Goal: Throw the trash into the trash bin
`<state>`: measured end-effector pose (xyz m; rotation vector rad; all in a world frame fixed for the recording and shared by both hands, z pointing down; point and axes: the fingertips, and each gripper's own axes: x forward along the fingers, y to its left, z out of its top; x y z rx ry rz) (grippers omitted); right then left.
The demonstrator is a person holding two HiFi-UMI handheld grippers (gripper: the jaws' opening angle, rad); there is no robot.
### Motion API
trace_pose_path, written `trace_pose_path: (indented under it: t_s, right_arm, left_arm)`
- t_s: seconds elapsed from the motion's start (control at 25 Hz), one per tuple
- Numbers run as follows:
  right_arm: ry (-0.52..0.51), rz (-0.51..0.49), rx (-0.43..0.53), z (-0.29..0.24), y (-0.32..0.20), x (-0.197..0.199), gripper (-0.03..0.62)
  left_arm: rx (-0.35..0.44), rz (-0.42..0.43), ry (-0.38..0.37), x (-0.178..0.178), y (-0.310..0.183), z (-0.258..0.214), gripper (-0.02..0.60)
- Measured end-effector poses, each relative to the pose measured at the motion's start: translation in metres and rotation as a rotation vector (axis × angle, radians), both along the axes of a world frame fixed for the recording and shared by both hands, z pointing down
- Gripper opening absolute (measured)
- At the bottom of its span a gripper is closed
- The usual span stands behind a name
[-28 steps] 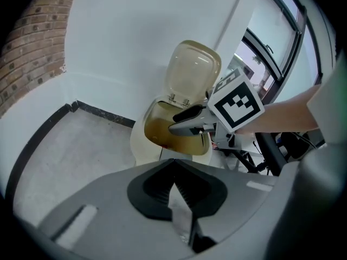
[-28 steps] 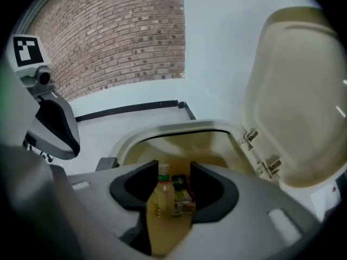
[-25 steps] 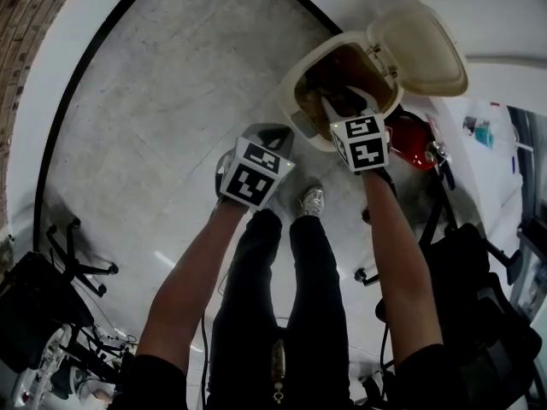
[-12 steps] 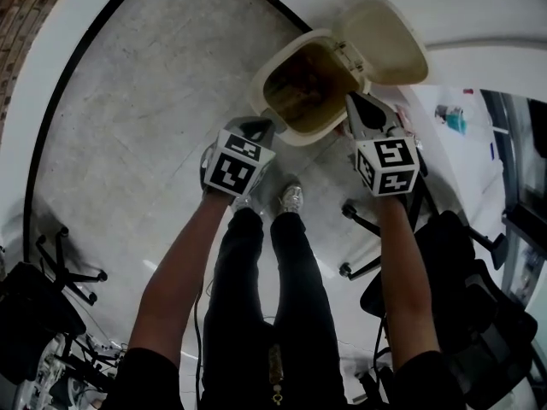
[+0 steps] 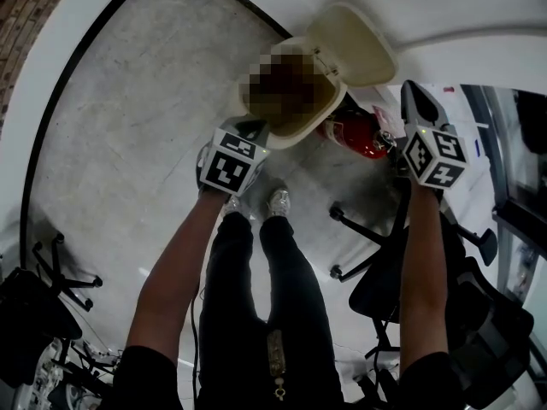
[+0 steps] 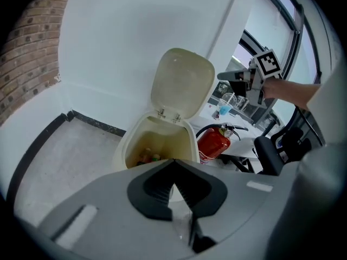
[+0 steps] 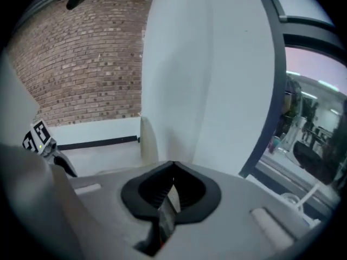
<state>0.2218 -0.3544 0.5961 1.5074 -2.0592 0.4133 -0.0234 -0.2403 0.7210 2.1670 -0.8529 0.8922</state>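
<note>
From the head camera the inside of the trash bin cannot be read. In the left gripper view the scraps at its bottom are too small to name, and the bin partly hides a fire extinguisher. In the right gripper view the bin's lid shows only as a thin edge-on sliver.

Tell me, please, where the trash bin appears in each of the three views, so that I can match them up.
Head view: the trash bin is at top centre, lid open, just beyond the left hand-held gripper.
Left gripper view: the bin is at centre against the white wall, lid raised.
Right gripper view: only a thin cream sliver shows left of centre, probably its lid edge-on.
Shared landmark: the brick wall, at the left in all three.
</note>
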Motion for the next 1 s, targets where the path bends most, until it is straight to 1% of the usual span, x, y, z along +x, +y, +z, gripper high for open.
trace_pose_path:
  t_s: [0.08,0.2,0.32,0.48,0.68,0.76,0.88,1.0]
  right_arm:
    - [-0.029,0.007,0.036,-0.016,-0.019,0.002,0.003]
    - [-0.096,-0.018,0.055,-0.028,-0.043,-0.011,0.002]
    - [-0.14,-0.058,0.038,-0.028,-0.055,-0.023,0.002]
    - [-0.189,-0.101,-0.014,-0.023,-0.059,-0.034,0.003]
    - [-0.259,-0.202,-0.079,-0.025,-0.043,-0.055,0.002]
    - [-0.284,-0.259,-0.117,-0.022,-0.032,-0.069,0.002]
    - [-0.275,-0.353,-0.176,-0.007,-0.009,-0.092,0.002]
    - [-0.293,-0.398,-0.217,0.009,0.012,-0.113,0.002]
  left_arm:
    - [-0.001,-0.001,-0.008,-0.001,-0.002,-0.001,0.006]
    - [0.0,-0.001,-0.03,-0.006,-0.005,-0.003,0.006]
    - [0.003,0.001,-0.052,-0.009,-0.007,-0.005,0.006]
    - [0.003,-0.016,-0.062,-0.014,-0.008,-0.009,0.006]
    - [0.002,-0.046,-0.064,-0.02,-0.008,-0.01,0.006]
    - [-0.002,-0.054,-0.066,-0.023,-0.006,-0.009,0.006]
    - [-0.008,-0.056,-0.071,-0.025,-0.002,-0.008,0.006]
    - [-0.008,-0.056,-0.076,-0.025,0.001,-0.008,0.006]
